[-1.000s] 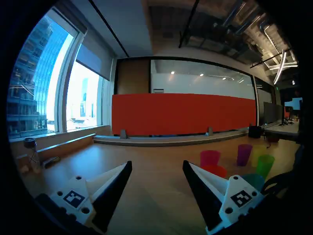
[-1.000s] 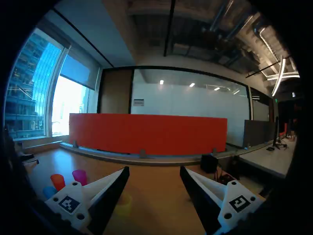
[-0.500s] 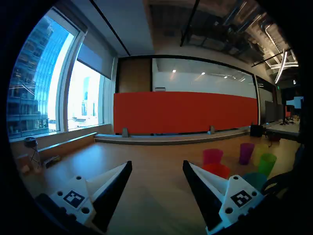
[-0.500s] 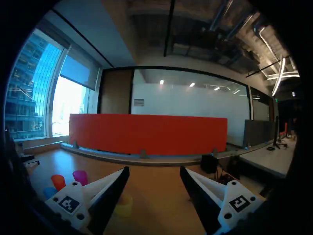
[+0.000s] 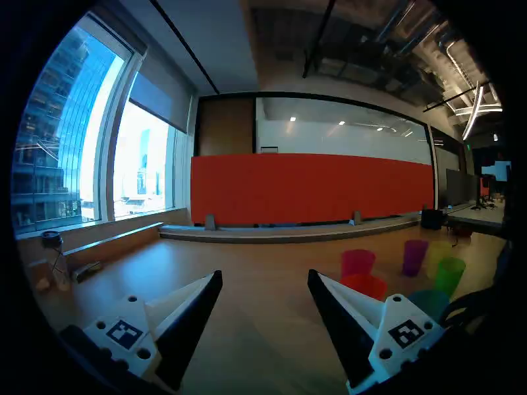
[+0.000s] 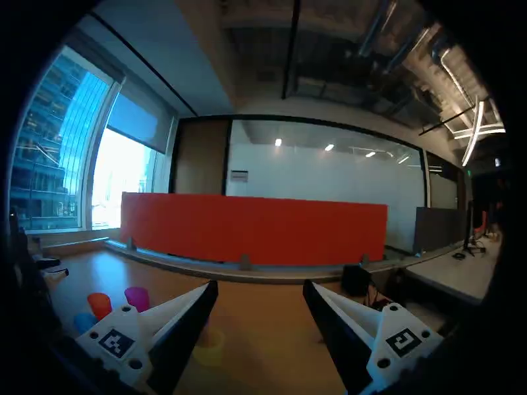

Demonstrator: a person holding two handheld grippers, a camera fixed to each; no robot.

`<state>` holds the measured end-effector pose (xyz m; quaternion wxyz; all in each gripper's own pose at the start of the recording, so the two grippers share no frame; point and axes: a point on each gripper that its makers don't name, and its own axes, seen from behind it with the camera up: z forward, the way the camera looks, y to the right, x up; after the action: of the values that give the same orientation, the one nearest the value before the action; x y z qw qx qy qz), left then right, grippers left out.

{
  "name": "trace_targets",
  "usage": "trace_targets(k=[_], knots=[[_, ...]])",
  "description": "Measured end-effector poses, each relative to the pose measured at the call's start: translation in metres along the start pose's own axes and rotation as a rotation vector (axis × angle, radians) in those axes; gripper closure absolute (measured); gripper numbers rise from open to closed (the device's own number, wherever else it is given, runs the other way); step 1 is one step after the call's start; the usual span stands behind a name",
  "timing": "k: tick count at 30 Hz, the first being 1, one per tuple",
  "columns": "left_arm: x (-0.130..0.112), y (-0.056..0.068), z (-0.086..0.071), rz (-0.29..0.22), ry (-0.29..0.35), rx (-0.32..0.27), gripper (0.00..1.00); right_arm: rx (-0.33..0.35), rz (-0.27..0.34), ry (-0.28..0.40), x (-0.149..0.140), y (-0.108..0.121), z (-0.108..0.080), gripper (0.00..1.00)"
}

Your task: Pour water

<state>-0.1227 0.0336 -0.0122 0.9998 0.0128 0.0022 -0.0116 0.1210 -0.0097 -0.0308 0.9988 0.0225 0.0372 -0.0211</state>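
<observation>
Leftward, tall windows flank a wooden table; an orange partition closes its far edge. Left gripper: fingers spread, nothing between them, bare wood ahead. Coloured cups cluster to its right, near that finger. Right gripper: likewise spread, holding nothing, cups at its left, open tabletop ahead.

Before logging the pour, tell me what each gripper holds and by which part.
Nothing is held. The left gripper and the right gripper are both open, and their fingers touch nothing.
</observation>
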Motion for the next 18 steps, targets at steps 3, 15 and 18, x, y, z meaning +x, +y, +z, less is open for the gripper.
trace_targets(k=[3, 15, 18], knots=[[0.0, 0.0, 0.0, 0.0, 0.0, 0.0, 0.04, 0.008, -0.007, 0.009, 0.001, -0.002, 0.0, 0.0], [0.001, 0.0, 0.0, 0.0, 0.0, 0.0, 0.04, -0.005, -0.002, 0.032, -0.016, -0.003, 0.009, 0.0], [0.0, 0.0, 0.0, 0.0, 0.0, 0.0, 0.04, -0.015, -0.003, 0.031, -0.026, -0.004, 0.013, 0.0]])
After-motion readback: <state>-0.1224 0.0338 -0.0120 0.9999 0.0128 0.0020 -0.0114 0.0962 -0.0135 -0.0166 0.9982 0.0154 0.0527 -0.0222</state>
